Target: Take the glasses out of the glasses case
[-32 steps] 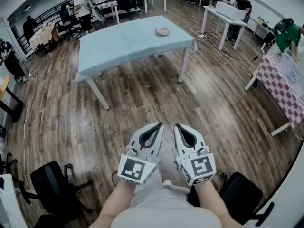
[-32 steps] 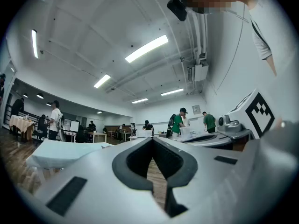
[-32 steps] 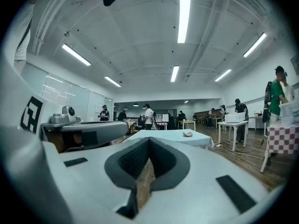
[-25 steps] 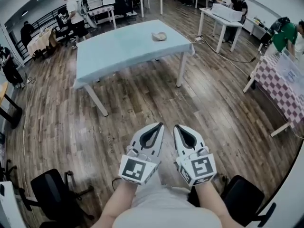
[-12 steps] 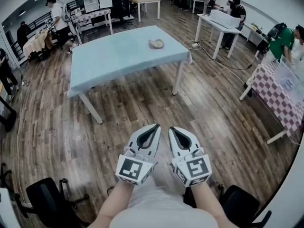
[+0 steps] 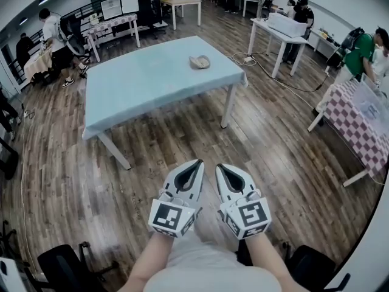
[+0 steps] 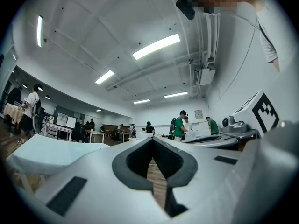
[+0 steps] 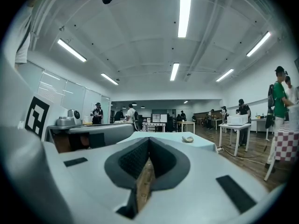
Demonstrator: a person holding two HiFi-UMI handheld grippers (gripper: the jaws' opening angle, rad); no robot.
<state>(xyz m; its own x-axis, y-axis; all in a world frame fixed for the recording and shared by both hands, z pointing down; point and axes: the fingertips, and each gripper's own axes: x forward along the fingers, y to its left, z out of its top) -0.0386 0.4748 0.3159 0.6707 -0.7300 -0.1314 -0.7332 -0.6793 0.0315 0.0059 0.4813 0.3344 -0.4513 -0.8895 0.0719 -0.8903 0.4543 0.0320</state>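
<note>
Pale-blue table, glasses case lying crosswise on it — left gripper, right gripper well short, both closed, empty

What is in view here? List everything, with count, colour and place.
table: one, light blue cloth, centre of the room.
glasses case: one, beige, far side of that table.
checked table: one, red and white, right edge.
white table: one, far right.
office chairs: two, black, bottom corners.
floor: brown wood.
people: several, along the far walls.
left gripper: white, shut, empty, bottom centre.
right gripper: white, shut, empty, beside it.
</note>
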